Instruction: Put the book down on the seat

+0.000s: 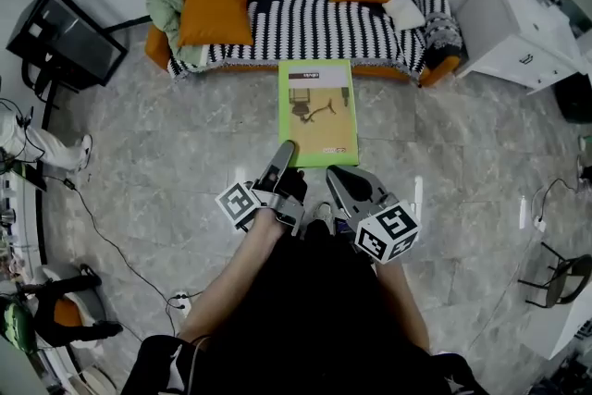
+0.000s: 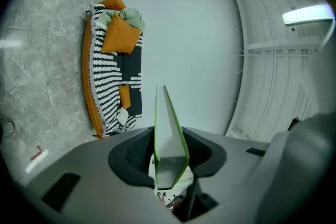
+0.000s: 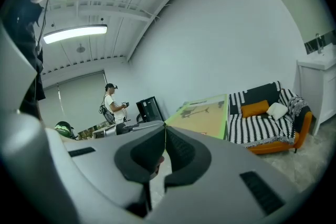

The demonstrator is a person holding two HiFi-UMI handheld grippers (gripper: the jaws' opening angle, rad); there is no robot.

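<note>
A green-covered book [image 1: 318,111] is held out flat above the marble floor, just in front of the sofa [image 1: 305,23]. The sofa has a black-and-white striped throw and orange cushions. My left gripper [image 1: 285,151] is shut on the book's near left edge. In the left gripper view the book [image 2: 169,128] stands edge-on between the dark pads of that gripper [image 2: 168,149], with the sofa [image 2: 107,76] beyond. My right gripper [image 1: 335,173] sits at the book's near edge, its jaws together with nothing seen between them. The right gripper view shows this gripper [image 3: 164,131], the book [image 3: 202,113] and the sofa [image 3: 268,118].
A white cabinet [image 1: 518,23] stands right of the sofa and a black screen on a stand [image 1: 65,37] to its left. Cables and a power strip [image 1: 180,299] lie on the floor. A dark chair [image 1: 555,277] is at the right edge. Another person [image 3: 110,102] stands far off.
</note>
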